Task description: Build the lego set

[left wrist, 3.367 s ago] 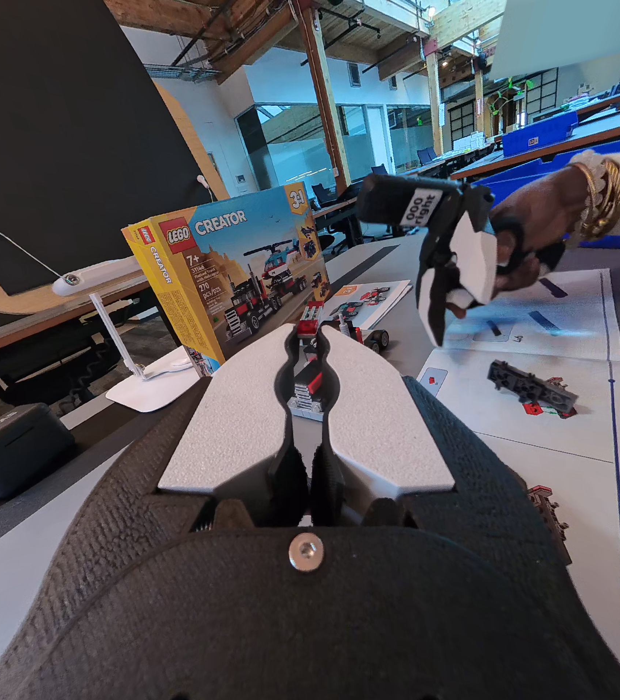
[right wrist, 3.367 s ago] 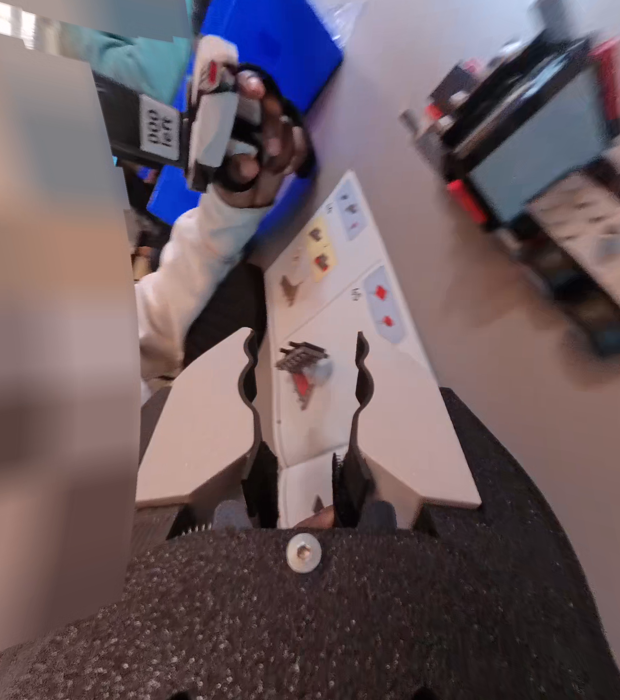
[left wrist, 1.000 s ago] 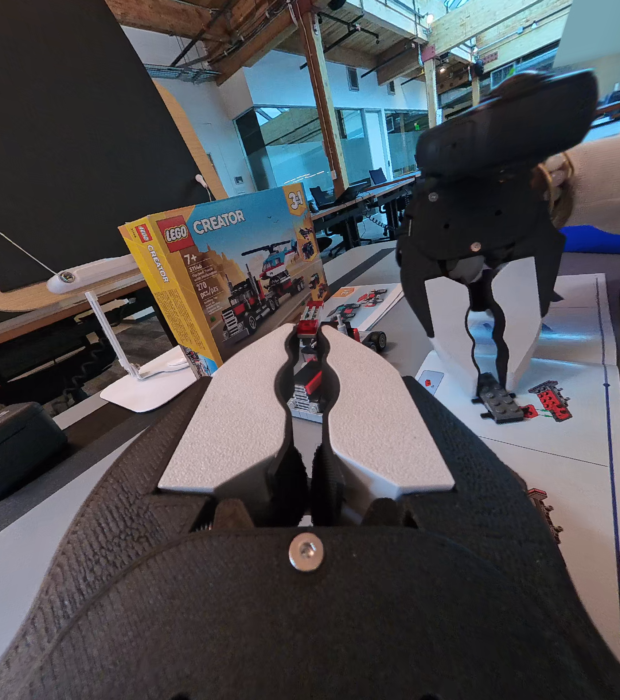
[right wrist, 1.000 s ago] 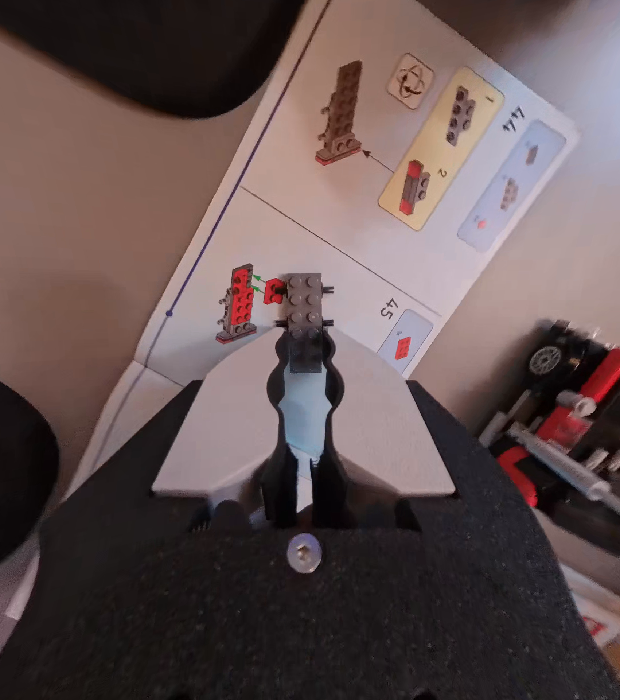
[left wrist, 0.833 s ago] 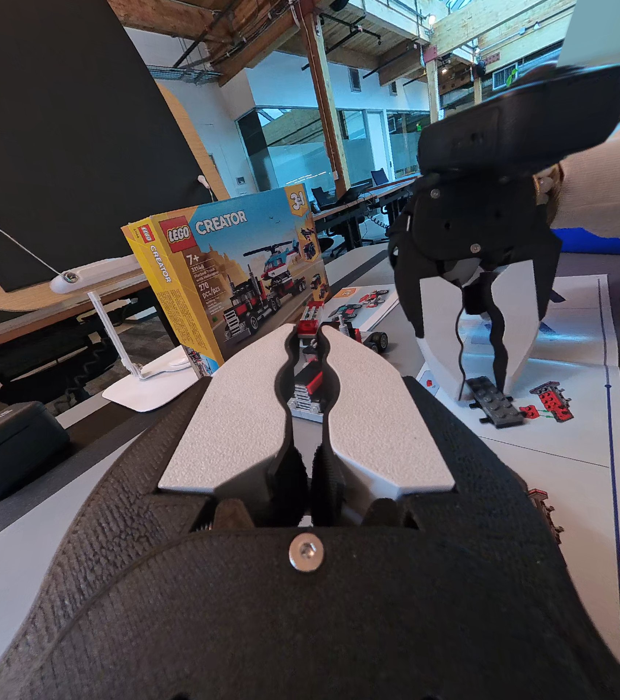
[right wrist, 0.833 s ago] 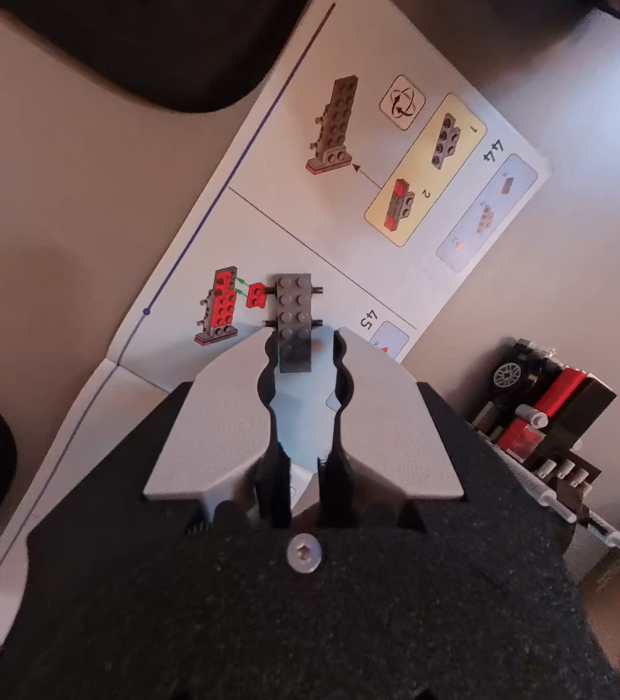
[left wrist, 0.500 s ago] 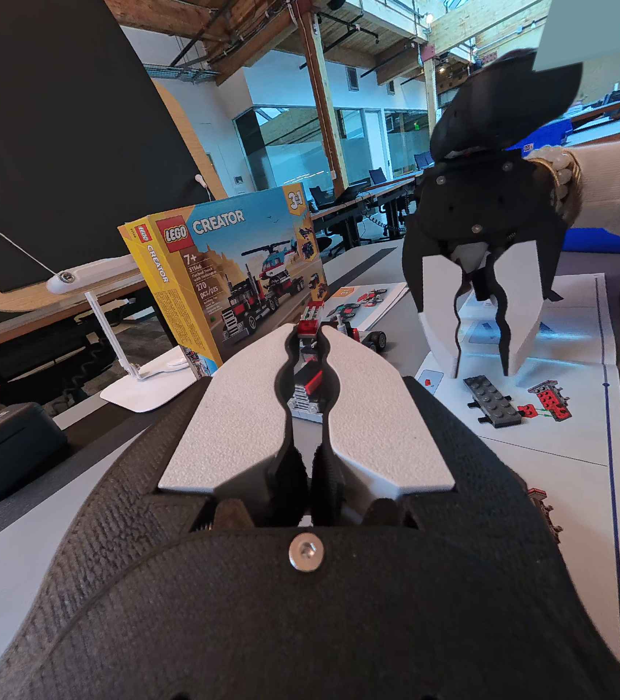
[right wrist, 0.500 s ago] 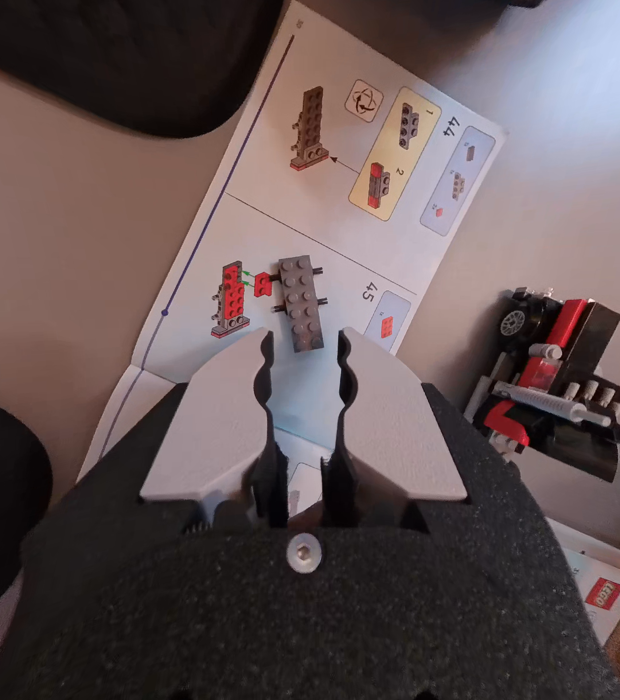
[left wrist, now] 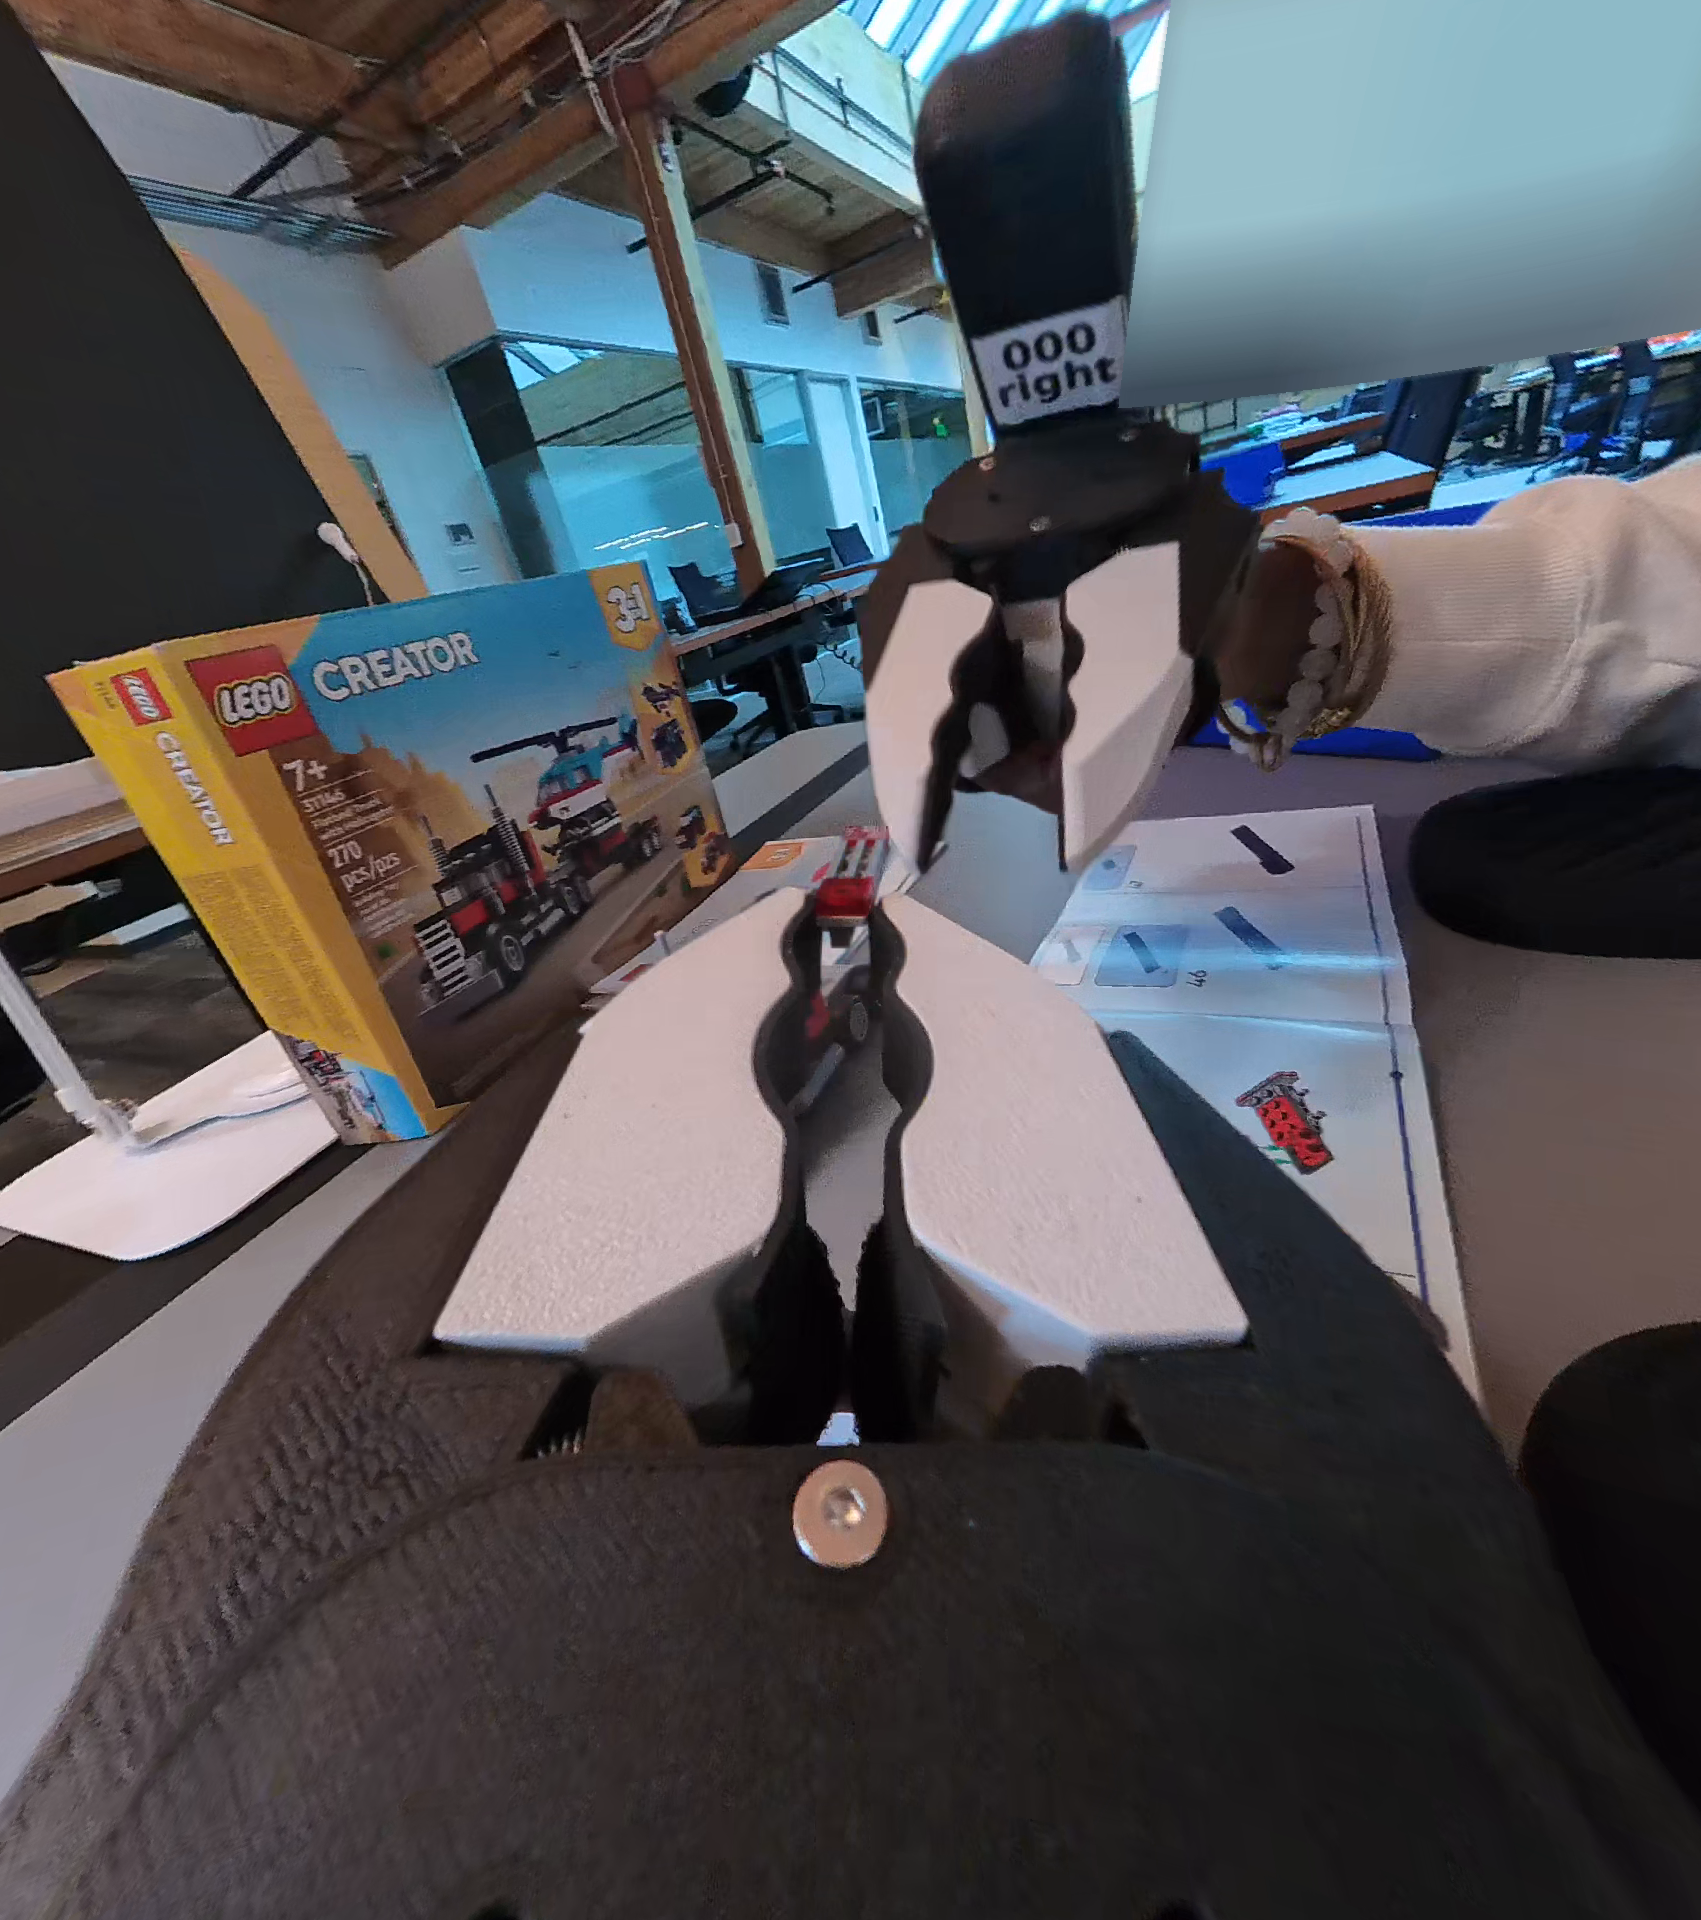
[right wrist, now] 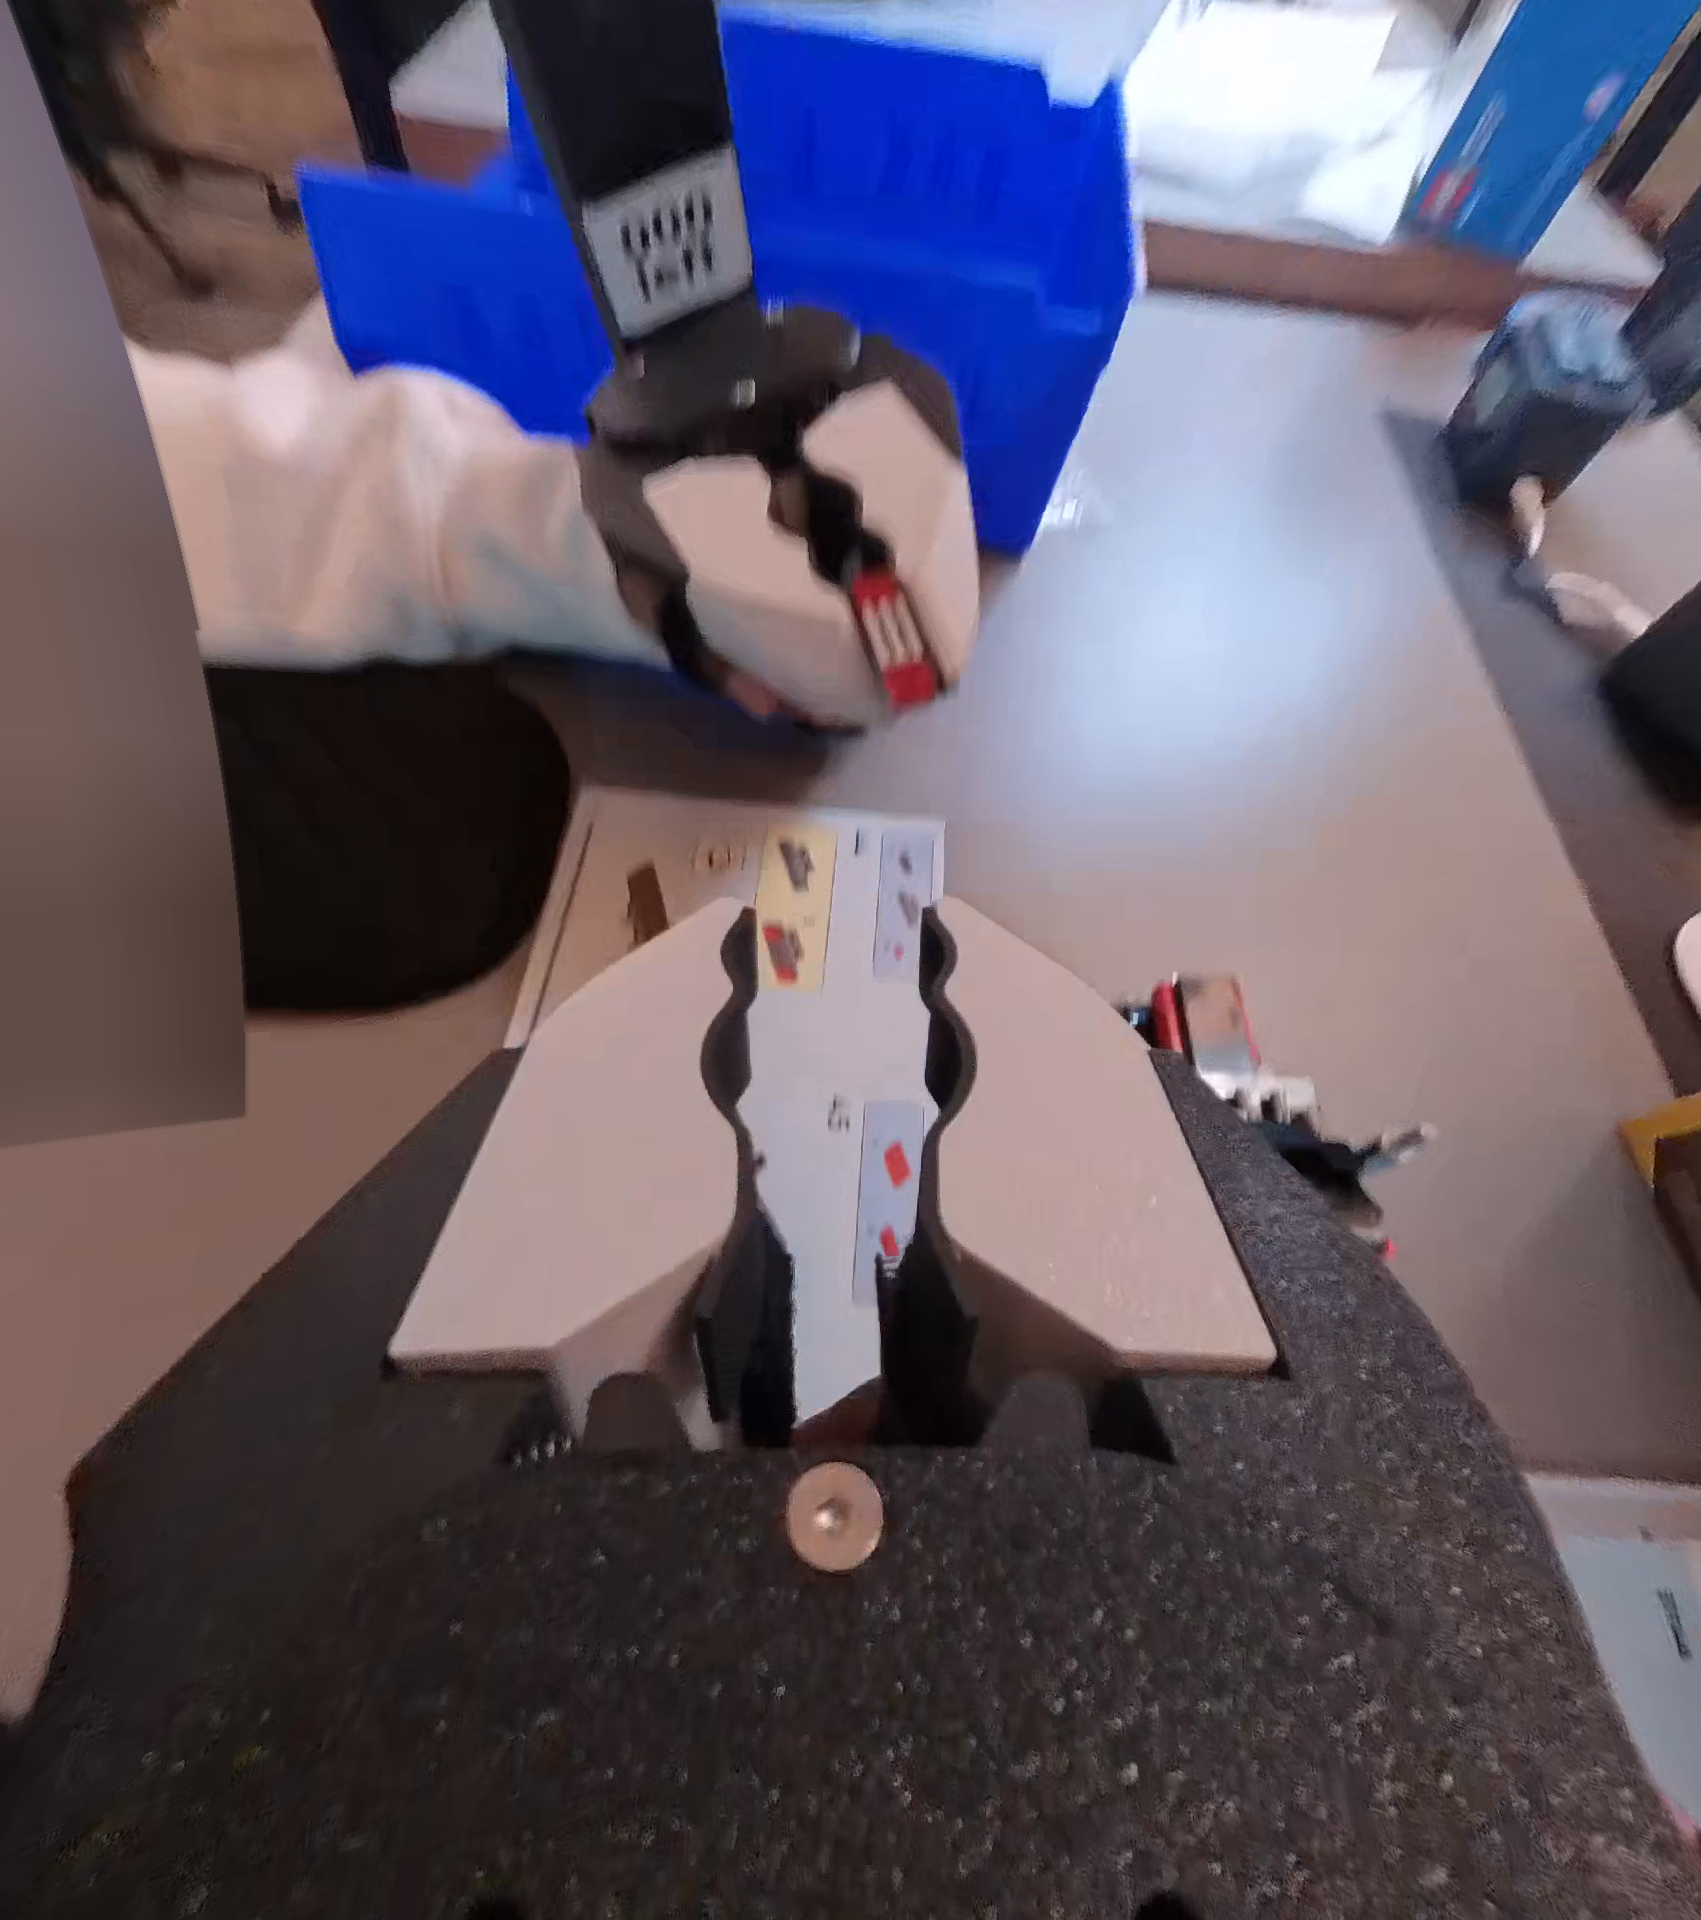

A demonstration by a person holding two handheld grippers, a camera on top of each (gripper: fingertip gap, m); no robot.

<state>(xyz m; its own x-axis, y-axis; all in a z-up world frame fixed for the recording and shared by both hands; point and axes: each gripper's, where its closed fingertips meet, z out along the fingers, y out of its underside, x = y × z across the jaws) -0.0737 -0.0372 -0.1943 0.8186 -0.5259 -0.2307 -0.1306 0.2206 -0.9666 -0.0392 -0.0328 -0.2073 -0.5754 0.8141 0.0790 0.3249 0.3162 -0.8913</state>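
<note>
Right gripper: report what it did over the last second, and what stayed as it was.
The right gripper let go of the gray plate on the booklet, opened, then rose and swung round to face the left gripper. It is now open and empty, and the plate is out of sight. The left gripper shifted slightly but stayed shut on its red piece. The box stayed put.

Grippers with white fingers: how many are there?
2. The left gripper is shut on a red lego piece; the right gripper faces it, open and empty, above the instruction booklet.
</note>
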